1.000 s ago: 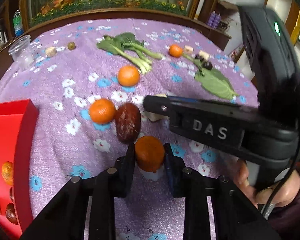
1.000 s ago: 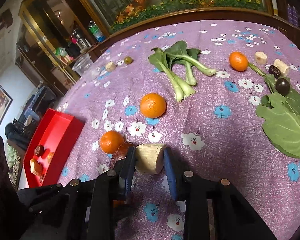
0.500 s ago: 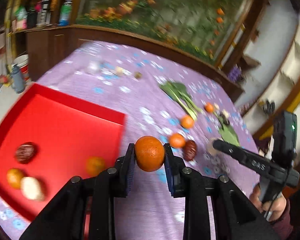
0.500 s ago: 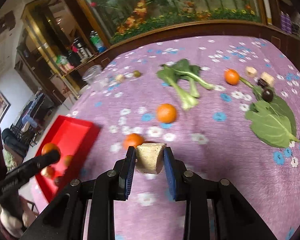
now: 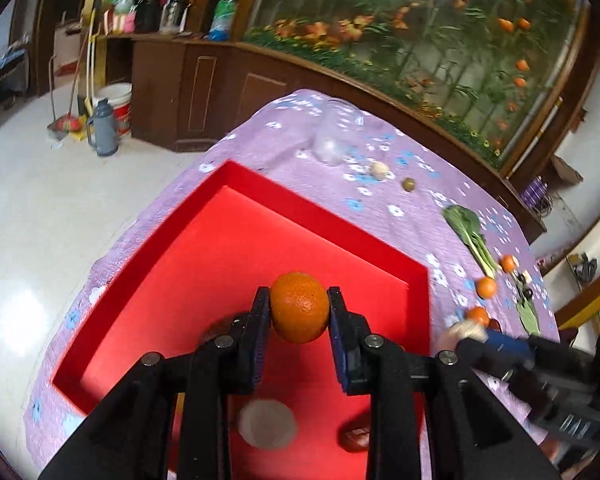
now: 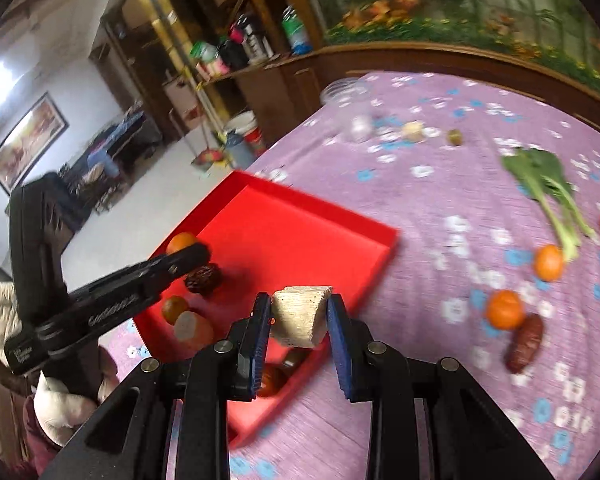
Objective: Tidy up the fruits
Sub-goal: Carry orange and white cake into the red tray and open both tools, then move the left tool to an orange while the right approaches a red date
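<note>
Surface: table under a purple floral cloth (image 6: 440, 208). Red tray (image 5: 260, 216) sits at the cloth's near left corner. In the tray: two small oranges (image 6: 174, 309), a dark wrinkled fruit (image 6: 202, 277), a pale cut piece (image 6: 192, 330), and dark fruit partly hidden behind the right claw. On the cloth past the tray: two oranges (image 6: 505, 309) and a dark red date (image 6: 524, 342) close together, then greens (image 6: 548, 184), a third orange at the frame edge. Farther: a small pale lump, an olive-green ball (image 6: 455, 137) and a clear cup (image 6: 344, 92), blurred. Room: pale floor, a white bucket and grey flask beside a dark wood cabinet, shelves with bottles, a large planted glass tank (image 5: 420, 40) behind the table.

Left claw (image 5: 299, 308): clamped on an orange (image 5: 299, 307), both pads pressing its sides, held above the tray floor.

Right claw (image 6: 300, 316): clamped on a beige wedge (image 6: 300, 316), pads on both flanks, over the tray's near right rim.
</note>
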The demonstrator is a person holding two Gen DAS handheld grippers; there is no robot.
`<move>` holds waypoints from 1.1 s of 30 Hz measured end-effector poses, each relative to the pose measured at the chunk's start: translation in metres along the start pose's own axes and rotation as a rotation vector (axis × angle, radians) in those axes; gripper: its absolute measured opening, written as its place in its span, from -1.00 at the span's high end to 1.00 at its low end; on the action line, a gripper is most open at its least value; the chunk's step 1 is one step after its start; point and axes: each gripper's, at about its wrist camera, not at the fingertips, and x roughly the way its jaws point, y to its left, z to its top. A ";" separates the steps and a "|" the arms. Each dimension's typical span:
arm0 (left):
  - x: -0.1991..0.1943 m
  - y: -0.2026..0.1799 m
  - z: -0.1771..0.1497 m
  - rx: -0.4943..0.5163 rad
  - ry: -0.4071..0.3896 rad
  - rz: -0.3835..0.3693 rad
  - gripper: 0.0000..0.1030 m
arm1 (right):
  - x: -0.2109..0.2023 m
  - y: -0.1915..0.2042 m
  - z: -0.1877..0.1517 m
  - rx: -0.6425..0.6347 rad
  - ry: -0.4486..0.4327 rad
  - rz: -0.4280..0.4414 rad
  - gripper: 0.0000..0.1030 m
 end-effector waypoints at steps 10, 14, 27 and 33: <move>0.022 0.025 0.005 -0.070 0.043 -0.029 0.49 | 0.071 0.036 0.007 -0.039 0.111 0.008 0.38; 0.019 0.035 0.004 -0.122 0.040 -0.035 0.26 | 0.077 0.040 0.005 -0.063 0.107 -0.007 0.37; -0.035 0.029 0.002 -0.185 -0.071 -0.053 -0.30 | 0.031 0.026 -0.001 -0.011 0.021 0.019 0.13; -0.046 0.009 -0.006 -0.159 -0.067 -0.060 -0.32 | -0.010 -0.004 -0.019 0.045 -0.042 -0.024 0.05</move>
